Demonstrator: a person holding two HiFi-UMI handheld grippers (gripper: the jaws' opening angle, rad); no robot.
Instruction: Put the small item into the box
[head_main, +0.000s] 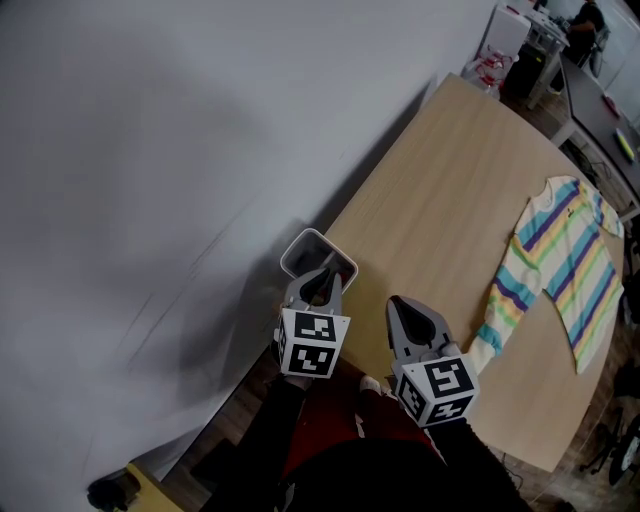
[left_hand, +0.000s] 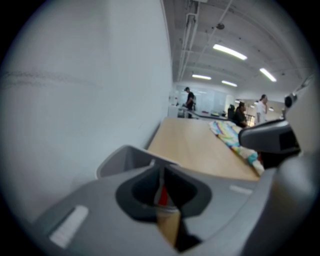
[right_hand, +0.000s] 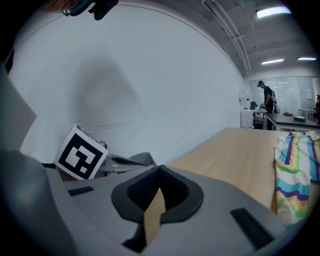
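Scene: a light wooden table (head_main: 440, 190) runs along a plain white wall (head_main: 180, 150), in an open workroom lit by ceiling strip lights.

Left gripper (head_main: 322, 275): held at the table's near corner, its tips over the near rim of the box in the head view. Its jaws are clamped together on a thin sliver of red and white, the small item (left_hand: 161, 195).

Small item: pinched between the left gripper's jaws. So little of it shows that its kind cannot be told.

Box (head_main: 305, 255): an open grey container with rounded corners, standing on the table's corner close to the wall. In the left gripper view it sits just ahead and a little left of the jaws.

Right gripper (head_main: 402, 305): held just beside the left one, on the side away from the wall, above the table's near edge. Its jaws are pressed together with nothing between them, and only the tabletop shows through the gap below the tips.

Marker cubes: one rides on the back of each gripper. The left gripper's cube (right_hand: 80, 155) fills the left of the right gripper view.

Sweater (head_main: 565, 265): a pastel-striped knit, spread flat on the table's far right, well apart from the box, with one sleeve reaching towards the right gripper.

Background: a person (right_hand: 265, 95) stands by desks at the far end of the room.
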